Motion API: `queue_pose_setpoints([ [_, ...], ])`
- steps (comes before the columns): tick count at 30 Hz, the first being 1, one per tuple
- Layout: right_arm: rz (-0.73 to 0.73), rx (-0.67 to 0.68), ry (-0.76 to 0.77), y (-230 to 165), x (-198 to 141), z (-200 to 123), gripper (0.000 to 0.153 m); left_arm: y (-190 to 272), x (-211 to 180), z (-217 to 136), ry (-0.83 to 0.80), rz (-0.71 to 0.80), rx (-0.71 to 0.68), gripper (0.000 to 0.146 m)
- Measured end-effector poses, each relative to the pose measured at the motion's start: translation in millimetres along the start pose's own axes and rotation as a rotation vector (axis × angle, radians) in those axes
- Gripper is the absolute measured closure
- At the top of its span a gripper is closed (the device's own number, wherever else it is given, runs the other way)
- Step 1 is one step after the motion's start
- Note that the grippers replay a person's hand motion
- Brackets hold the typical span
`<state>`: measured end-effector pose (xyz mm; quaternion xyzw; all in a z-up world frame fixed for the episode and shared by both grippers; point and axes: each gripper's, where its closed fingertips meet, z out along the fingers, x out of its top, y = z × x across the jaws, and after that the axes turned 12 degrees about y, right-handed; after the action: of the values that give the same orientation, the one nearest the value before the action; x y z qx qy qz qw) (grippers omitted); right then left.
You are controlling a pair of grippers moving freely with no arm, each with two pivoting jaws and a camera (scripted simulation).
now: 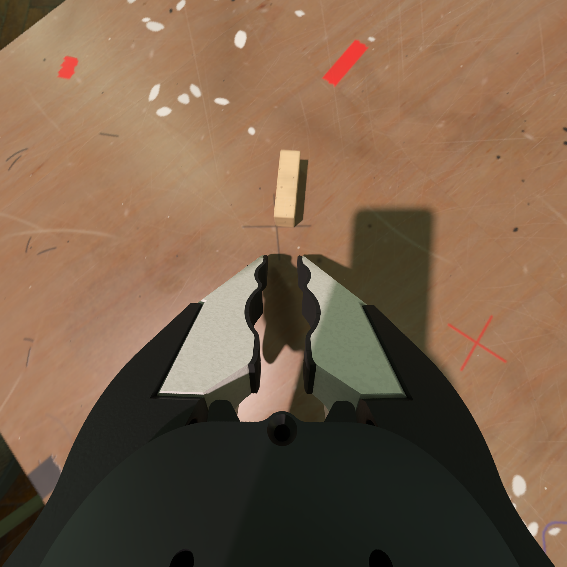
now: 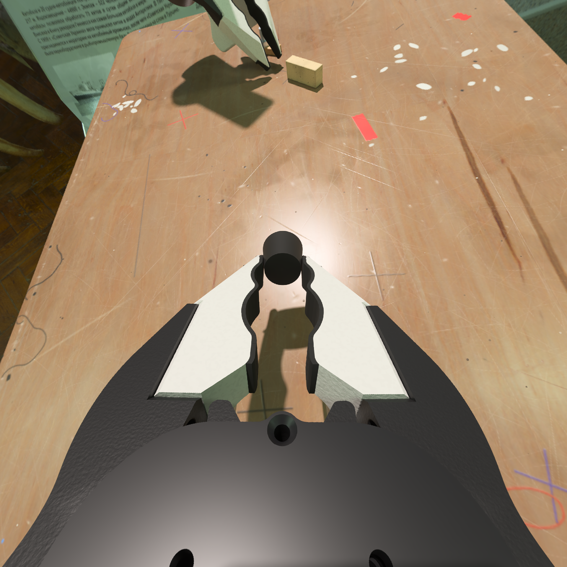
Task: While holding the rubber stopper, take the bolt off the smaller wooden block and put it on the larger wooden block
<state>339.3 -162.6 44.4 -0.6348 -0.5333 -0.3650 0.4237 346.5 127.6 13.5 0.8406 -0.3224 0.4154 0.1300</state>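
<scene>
Right gripper (image 2: 282, 260): pinching the black rubber stopper (image 2: 281, 259) at its fingertips, above the table (image 2: 399, 214).
Left gripper (image 1: 282, 257): fingers slightly apart, nothing between them in its own view.
Larger wooden block (image 1: 287, 188): straight ahead of the left gripper, long axis in line with its fingers.
Smaller wooden block (image 2: 270, 50): glimpsed between the left fingertips in the right wrist view.
Bolt: too hidden to tell.
Nearer gripper: left, by far.

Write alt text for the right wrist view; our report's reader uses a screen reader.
The right tongs grip a black rubber stopper above a scratched wooden table. Far off, the left tongs reach down beside a wooden block.
</scene>
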Motion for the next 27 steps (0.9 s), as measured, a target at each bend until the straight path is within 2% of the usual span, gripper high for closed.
queue_pose_setpoints([
  [6, -0.002, -0.003, 0.000, 0, 0, -1, 0.129, 3, 16, 14, 0.015, 0.054, -0.022, 0.127],
  [11, 0.000, -0.006, 0.008, 1, 1, -2, 0.129, -12, 32, -11, 0.041, 0.067, 0.054, 0.124],
  [16, -0.005, 0.002, 0.004, 0, 0, -2, 0.129, -30, -3, -35, -0.070, 0.002, 0.075, 0.112],
  [21, -0.006, -0.003, 0.009, 0, 1, -3, 0.129, -35, -25, -37, -0.090, -0.051, 0.091, 0.109],
  [27, -0.009, -0.002, 0.004, -1, 1, -2, 0.129, -35, -27, -33, -0.079, -0.062, 0.102, 0.129],
])
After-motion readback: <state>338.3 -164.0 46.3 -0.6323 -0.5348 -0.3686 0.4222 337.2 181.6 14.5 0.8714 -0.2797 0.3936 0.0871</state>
